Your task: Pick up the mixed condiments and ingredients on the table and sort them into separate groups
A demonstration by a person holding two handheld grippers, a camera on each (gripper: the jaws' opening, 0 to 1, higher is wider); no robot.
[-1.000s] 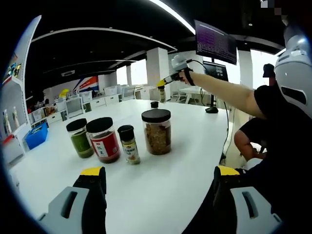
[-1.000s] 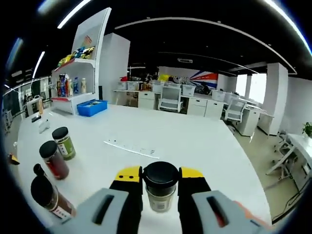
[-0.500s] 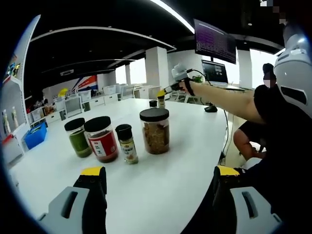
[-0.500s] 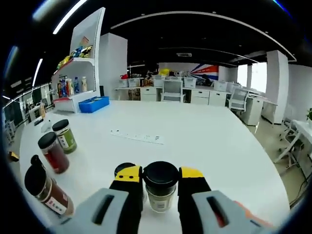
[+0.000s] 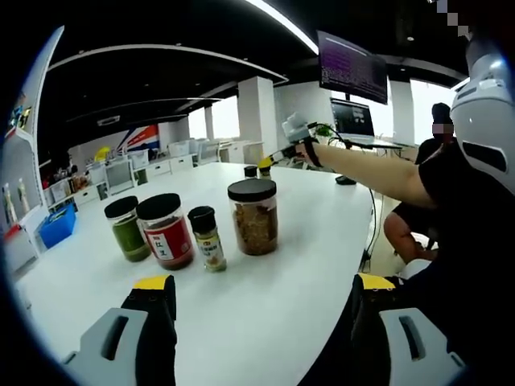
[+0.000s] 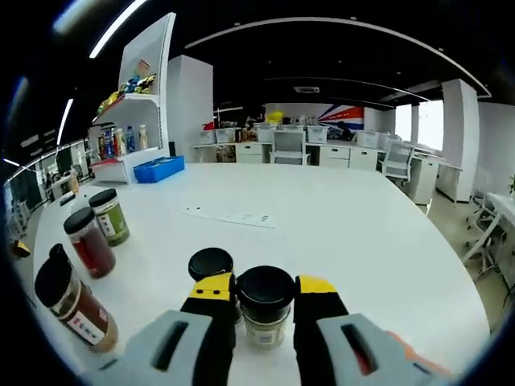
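Small black-lidded jar [image 6: 265, 310] still clamped between the right gripper's [image 6: 265, 315] jaws, now lower and just beside a second black-lidded jar [image 6: 211, 265] standing on the white table [image 6: 346, 241]. Four more jars grouped near the left gripper [image 5: 256, 296]: green [image 5: 126, 229], red [image 5: 165, 231], small spice bottle [image 5: 208, 238], large brown jar [image 5: 253, 217]. Left jaws spread wide, holding nothing. One power strip [image 6: 230, 217] beyond.

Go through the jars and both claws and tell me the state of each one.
Right claw: shut on small jar
Small jar: capped, upright, held
Left claw: open, holding nothing
Green jar: capped, upright
Red jar: capped, upright
Spice shaker: capped, upright
Large brown jar: capped, upright
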